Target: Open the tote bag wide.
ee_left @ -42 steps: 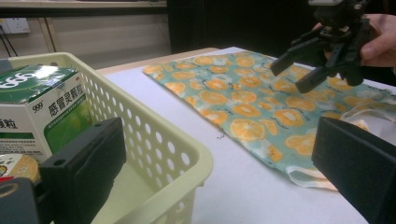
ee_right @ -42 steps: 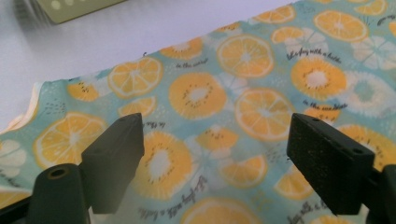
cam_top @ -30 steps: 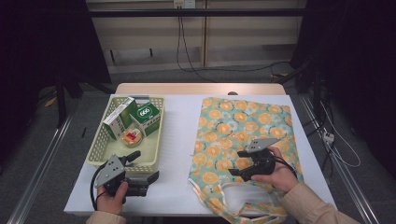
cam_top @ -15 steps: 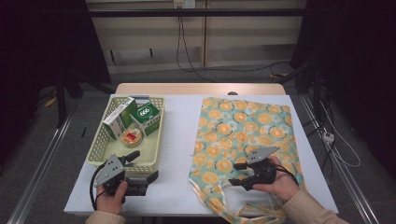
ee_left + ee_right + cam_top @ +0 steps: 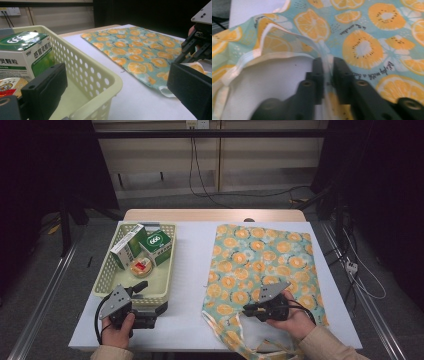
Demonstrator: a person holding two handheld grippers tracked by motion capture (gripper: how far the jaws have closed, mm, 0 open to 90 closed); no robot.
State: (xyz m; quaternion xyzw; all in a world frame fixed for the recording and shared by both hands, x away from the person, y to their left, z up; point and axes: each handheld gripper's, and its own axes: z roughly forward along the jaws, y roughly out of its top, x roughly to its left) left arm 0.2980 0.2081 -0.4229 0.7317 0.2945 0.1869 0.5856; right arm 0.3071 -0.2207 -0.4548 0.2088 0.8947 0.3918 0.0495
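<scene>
Orange-print bag (image 5: 367, 45) | top hem pinched between right tool (image 5: 327, 65) jaws, just closed | flat on table (image 5: 190, 270)

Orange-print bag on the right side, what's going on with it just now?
The right gripper has just been closing and now pinches the top edge of the orange-print bag at its mouth, with the cloth between the jaws. The bag lies flat on the white table. The left gripper rests open at the near rim of the basket, which holds two green boxes.
</scene>
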